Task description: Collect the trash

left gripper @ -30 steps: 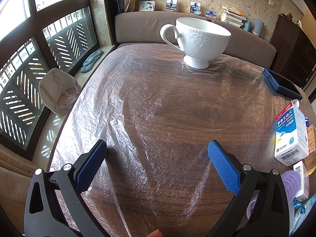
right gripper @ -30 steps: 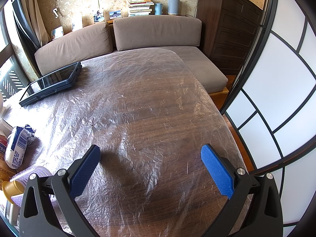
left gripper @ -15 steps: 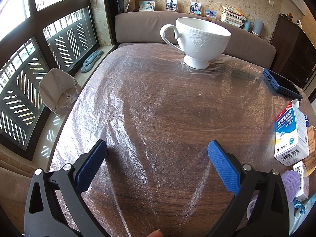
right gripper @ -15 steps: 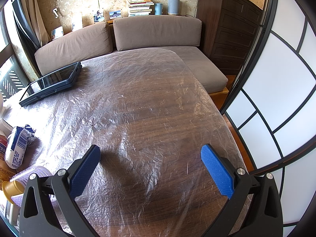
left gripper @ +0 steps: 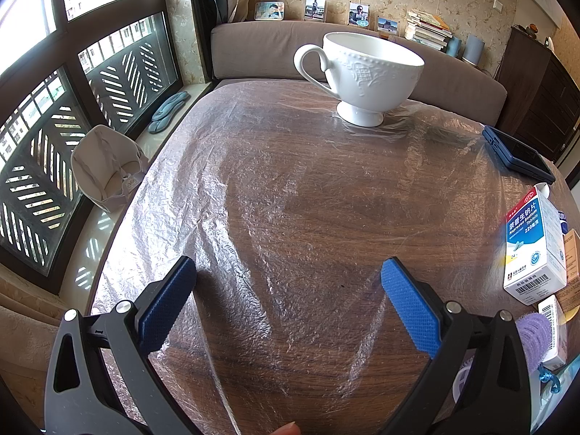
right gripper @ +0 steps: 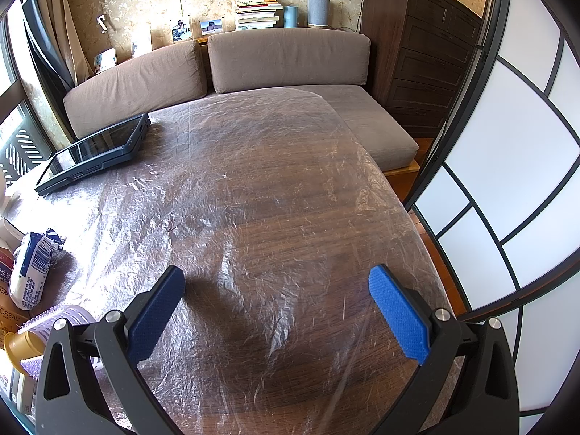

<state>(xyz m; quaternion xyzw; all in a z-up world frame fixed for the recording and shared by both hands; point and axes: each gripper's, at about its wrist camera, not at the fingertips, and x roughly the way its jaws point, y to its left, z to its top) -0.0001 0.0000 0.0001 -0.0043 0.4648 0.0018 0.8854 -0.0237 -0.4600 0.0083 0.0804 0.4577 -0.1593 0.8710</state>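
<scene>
Trash: a cluster is seen between the grippers, with a medicine box [left gripper: 534, 250] and a crumpled wrapper [right gripper: 30, 272].
Handling: both are judged light; the box is best taken across its flat faces.
Jaws: left gripper [left gripper: 286, 304] and right gripper [right gripper: 277, 311] are spread wide, empty.
Obstacles: a fragile white cup [left gripper: 366, 72] and a tablet [right gripper: 94, 152] are to be avoided.

"L'OREAL" on tan box [right gripper: 9, 313]
</scene>
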